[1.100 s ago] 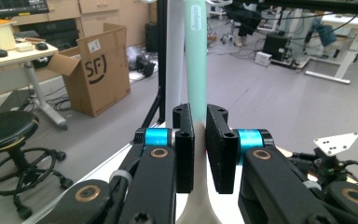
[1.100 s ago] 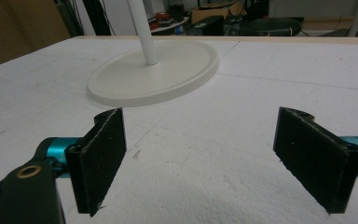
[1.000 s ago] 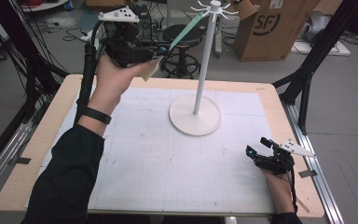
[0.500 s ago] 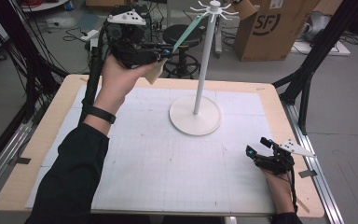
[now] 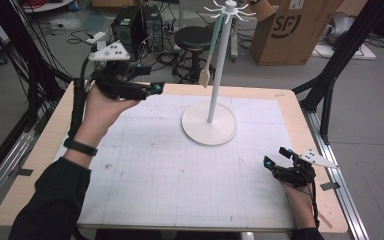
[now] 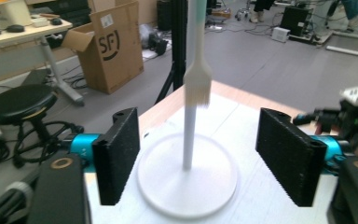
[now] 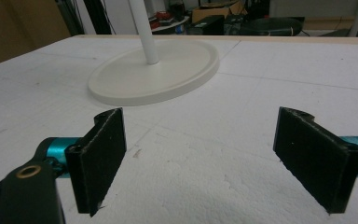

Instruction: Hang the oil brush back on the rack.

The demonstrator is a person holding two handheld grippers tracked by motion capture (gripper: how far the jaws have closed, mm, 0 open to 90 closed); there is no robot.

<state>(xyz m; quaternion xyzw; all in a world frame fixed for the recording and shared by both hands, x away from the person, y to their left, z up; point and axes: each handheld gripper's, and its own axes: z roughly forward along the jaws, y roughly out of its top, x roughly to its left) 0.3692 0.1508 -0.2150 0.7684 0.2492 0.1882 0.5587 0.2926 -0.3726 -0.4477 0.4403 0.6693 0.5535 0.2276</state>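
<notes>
At the lower right of the high view, your right gripper [image 5: 283, 164] rests low on the white gridded mat [image 5: 180, 180], jaws spread wide with nothing between them. Its own camera looks out across the mat's pitted surface [image 7: 205, 158] toward the round base of the white stand [image 7: 156, 72], which lies ahead and to the left of centre, well apart from the jaw tips.

Your sleeve [image 5: 50, 200] enters at the lower left of the high view, and a dark wristband [image 5: 80, 147] circles the forearm above it. Higher in that frame, your left gripper [image 5: 152, 90] is raised over the mat's upper left corner, pointing toward the stand [image 5: 210, 120]; its jaws also stand wide and empty. In the left gripper view the stand's pole [image 6: 189, 135] rises in the gap between the two black pads [image 6: 116, 154], farther off, not touched by either.

A pale green basting brush [image 5: 211, 55] hangs from the ring of hooks at the top of the stand, bristles down and tilted slightly left of the pole. In the left gripper view its cream bristle head [image 6: 198, 86] hangs in front of the pole at upper centre, clear of both jaws.

Beyond the table edge, a black stool [image 5: 192, 37] stands at top centre of the high view and a cardboard box [image 5: 287, 27] at top right.
</notes>
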